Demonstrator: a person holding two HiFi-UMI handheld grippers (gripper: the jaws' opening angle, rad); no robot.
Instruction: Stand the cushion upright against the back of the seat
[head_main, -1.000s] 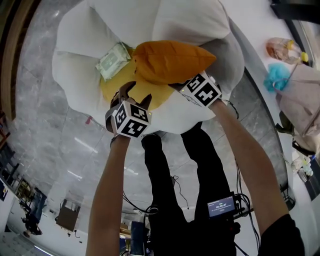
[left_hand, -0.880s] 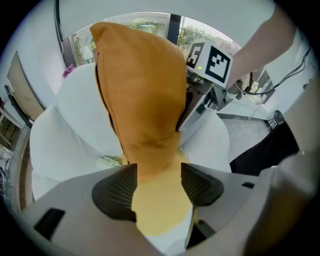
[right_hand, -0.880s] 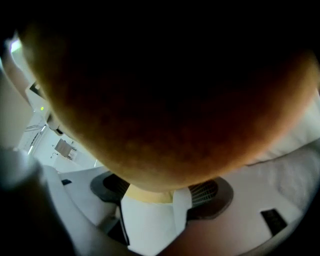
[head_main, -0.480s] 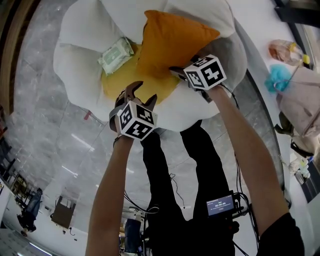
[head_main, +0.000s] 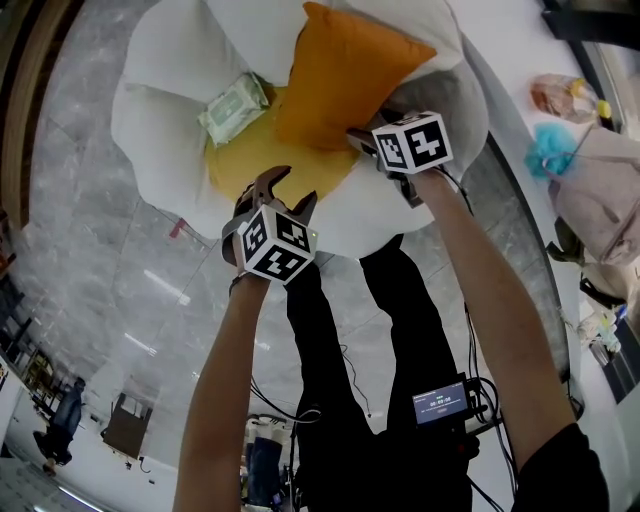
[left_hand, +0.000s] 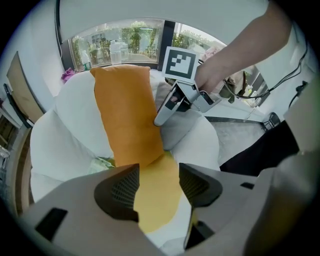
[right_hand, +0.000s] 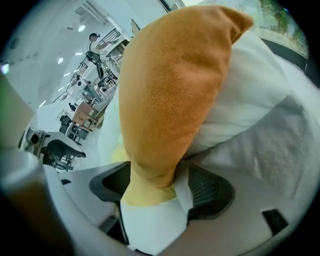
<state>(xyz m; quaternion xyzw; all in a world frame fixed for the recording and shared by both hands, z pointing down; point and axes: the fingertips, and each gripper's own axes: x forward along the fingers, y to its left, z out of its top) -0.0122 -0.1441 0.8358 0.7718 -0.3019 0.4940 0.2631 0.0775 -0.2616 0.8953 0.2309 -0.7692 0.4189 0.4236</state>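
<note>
The orange cushion (head_main: 345, 80) stands on edge against the white petal-shaped back of the seat (head_main: 160, 110). My right gripper (head_main: 362, 138) is shut on its lower right corner; in the right gripper view that corner (right_hand: 150, 170) is pinched between the pads. In the left gripper view the cushion (left_hand: 127, 115) rises tall, with the right gripper (left_hand: 172, 107) at its side. My left gripper (head_main: 285, 188) hangs over the seat's front edge, above the yellow seat pad (left_hand: 155, 195). It is open, its jaws have just been closing, and nothing is between them.
A pale green pack of wipes (head_main: 233, 108) lies on the seat left of the cushion. The person's black-trousered legs (head_main: 330, 340) stand close before the seat on grey marble floor. A teal object (head_main: 553, 150) and bags sit at the right.
The cushion has turned from lying across the seat to standing on edge against the back. The right gripper rolled with it. The left gripper drew back from the cushion towards the seat's front.
</note>
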